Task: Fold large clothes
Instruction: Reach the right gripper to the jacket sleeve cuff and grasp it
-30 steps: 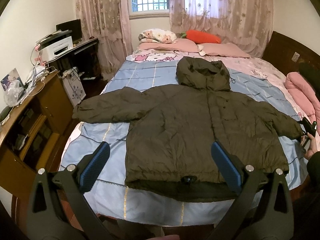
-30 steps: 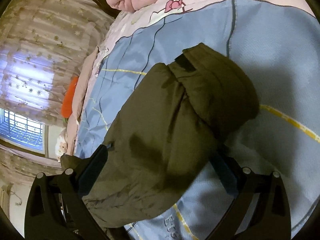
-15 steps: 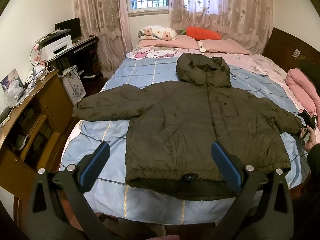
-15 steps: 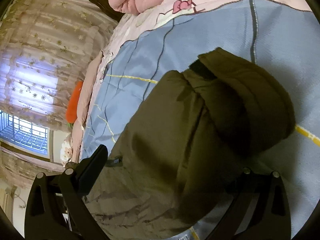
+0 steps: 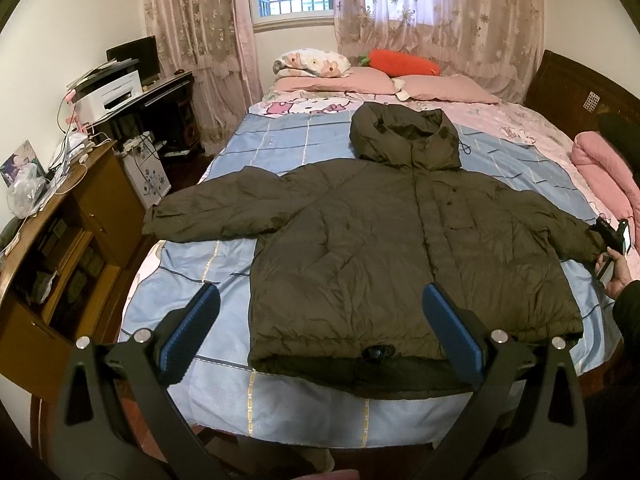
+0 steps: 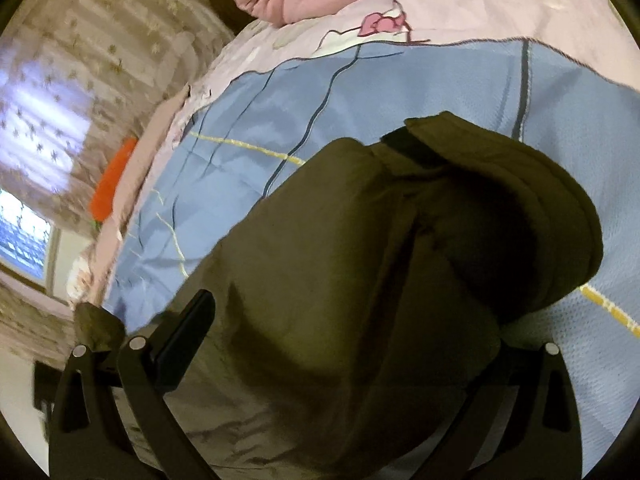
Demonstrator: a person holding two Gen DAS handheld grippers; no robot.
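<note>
A dark olive hooded puffer jacket (image 5: pixel 380 240) lies face up on the bed, both sleeves spread out. My left gripper (image 5: pixel 320 294) hangs open above the hem at the foot of the bed, touching nothing. My right gripper (image 5: pixel 614 236) is at the jacket's right sleeve cuff (image 5: pixel 588 240), held by a hand (image 5: pixel 618 276). In the right wrist view the sleeve (image 6: pixel 380 280) fills the space between the widely spread fingers of my right gripper (image 6: pixel 350 308). The left finger (image 6: pixel 184 340) shows, while the other is hidden under the cloth.
The bed (image 5: pixel 304 148) has a blue checked sheet, pink pillows (image 5: pixel 440 90) and an orange carrot cushion (image 5: pixel 400 64) at the head. A rolled pink quilt (image 5: pixel 604 168) lies on the right. A wooden cabinet (image 5: pixel 68 248) and a desk with a printer (image 5: pixel 112 96) stand on the left.
My right gripper has slid further over the sleeve cuff, and its right finger has gone under the cloth. The left gripper has drifted slightly and stays open.
</note>
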